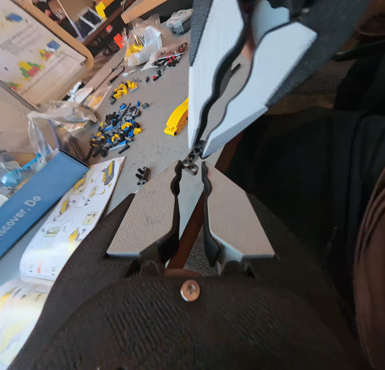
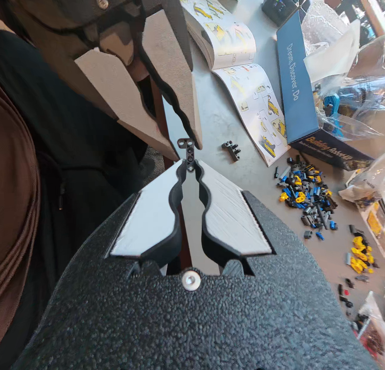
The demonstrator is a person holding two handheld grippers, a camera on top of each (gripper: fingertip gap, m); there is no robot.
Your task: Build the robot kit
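Your right claw point(image 2: 190, 163) pinches one end of a small dark grey holed beam point(image 2: 188, 151), its white fingers pressed onto it, and holds it in the air just off the near edge of the grey table point(image 2: 218, 118). Your left claw point(image 1: 191, 166) meets it tip to tip, fingers spread a little, with the beam's T-shaped free end point(image 1: 190, 168) between the two fingertips; contact there is too blurred to tell. In the right wrist view the left claw comes in from 11 o'clock. At 2 o'clock of the beam, near it on the table, lies another dark connector with black pins point(image 2: 231, 150). Farther toward 3 o'clock sits a heap of blue, yellow and black small parts point(image 2: 308, 195). An open instruction booklet point(image 2: 245, 85) lies at 1 o'clock, with a blue box point(image 2: 295, 85) just beside it. In the left wrist view a yellow curved piece point(image 1: 177, 118) lies on the table, at 11 o'clock of the beam.
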